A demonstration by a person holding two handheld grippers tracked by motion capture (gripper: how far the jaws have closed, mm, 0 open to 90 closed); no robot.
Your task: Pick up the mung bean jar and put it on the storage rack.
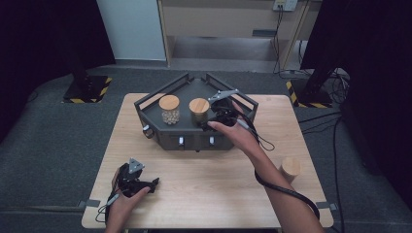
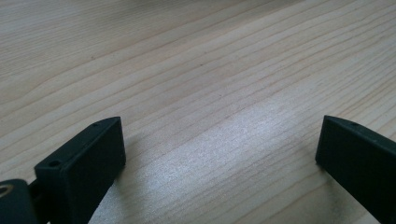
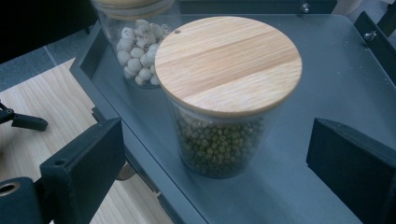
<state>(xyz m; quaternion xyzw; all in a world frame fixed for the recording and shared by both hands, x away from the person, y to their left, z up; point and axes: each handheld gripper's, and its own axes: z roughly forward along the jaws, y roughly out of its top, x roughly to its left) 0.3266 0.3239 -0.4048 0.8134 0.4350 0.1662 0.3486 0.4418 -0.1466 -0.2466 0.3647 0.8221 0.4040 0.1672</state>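
Note:
A dark tray [image 1: 145, 104] stands at the back of the wooden table [image 1: 204, 189]. Two glass jars with wooden lids are upright in it: one with pale round beans [image 1: 169, 109] on the left, one with green beans [image 1: 198, 110] beside it. My right gripper [image 1: 214, 121] hangs over the tray just right of the green-bean jar. In the right gripper view that jar [image 3: 224, 93] sits ahead of my right gripper [image 3: 215, 135], whose jaws stand wide and clear of the glass; the pale-bean jar [image 3: 137, 46] is behind it. My left gripper [image 1: 153, 184] rests open near the table's front left, with only bare wood [image 2: 187, 56] between its jaws [image 2: 219, 144].
A third jar with a wooden lid [image 1: 290, 169] stands near the table's right edge, beside my right forearm. The tray has raised rails around its rim [image 3: 93, 51]. A cable trails from the right gripper along the arm.

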